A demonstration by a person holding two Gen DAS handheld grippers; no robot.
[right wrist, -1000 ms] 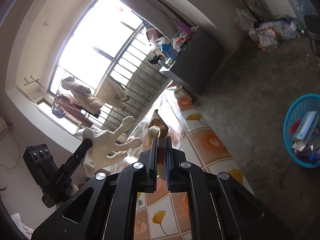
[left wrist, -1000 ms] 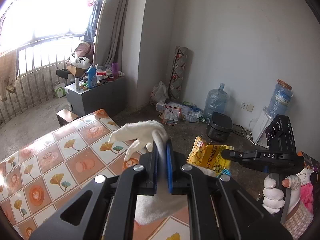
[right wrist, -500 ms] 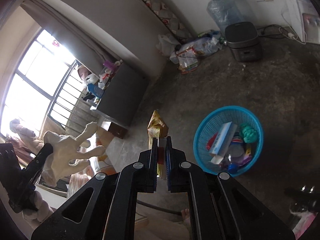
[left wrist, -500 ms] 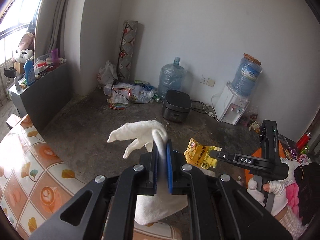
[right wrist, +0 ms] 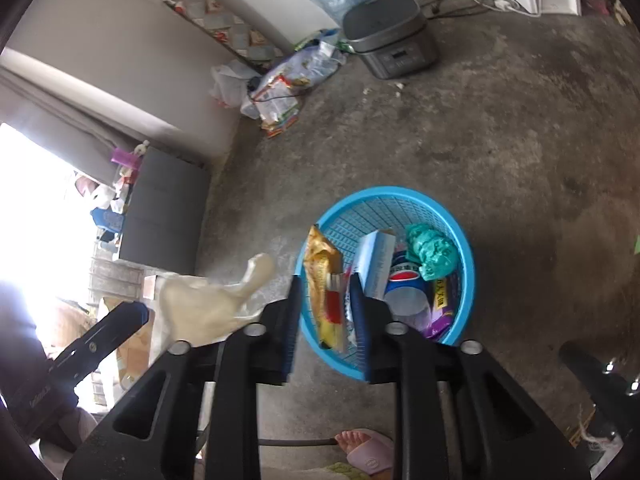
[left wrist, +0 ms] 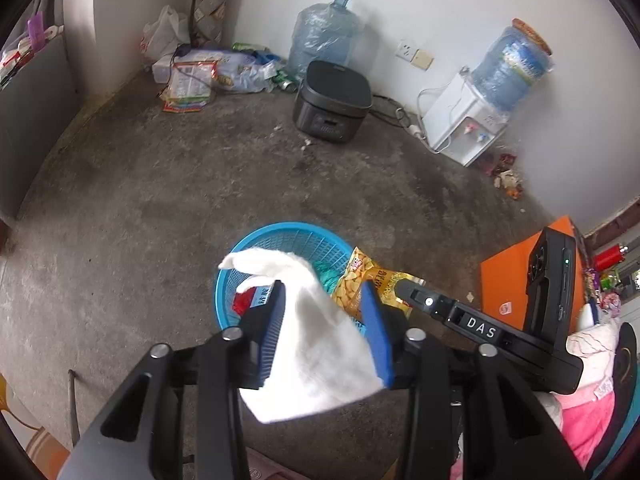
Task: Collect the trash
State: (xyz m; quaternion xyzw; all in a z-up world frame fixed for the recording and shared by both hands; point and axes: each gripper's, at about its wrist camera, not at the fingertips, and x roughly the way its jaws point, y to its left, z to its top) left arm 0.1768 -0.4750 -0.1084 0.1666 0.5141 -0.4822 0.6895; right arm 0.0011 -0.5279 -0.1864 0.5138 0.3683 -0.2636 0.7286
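My left gripper (left wrist: 326,316) hangs over the blue basket (left wrist: 240,258) on the concrete floor (left wrist: 160,184), its jaws opening with a white glove (left wrist: 320,344) between the blue pads; the glove touches the left pad and I cannot tell if the right one presses it. My right gripper (right wrist: 326,308), just to its right, is also opening, a yellow snack bag (right wrist: 324,276) standing loose between its pads above the basket's near-left rim. Only the right wrist view shows the basket's contents: a white-and-blue carton (right wrist: 376,260), a Pepsi cup (right wrist: 404,284), crumpled green plastic (right wrist: 430,250) and a purple wrapper (right wrist: 440,304). Only the left view shows the water dispenser (left wrist: 466,120) at the far wall, right of the black rice cooker (left wrist: 332,100).
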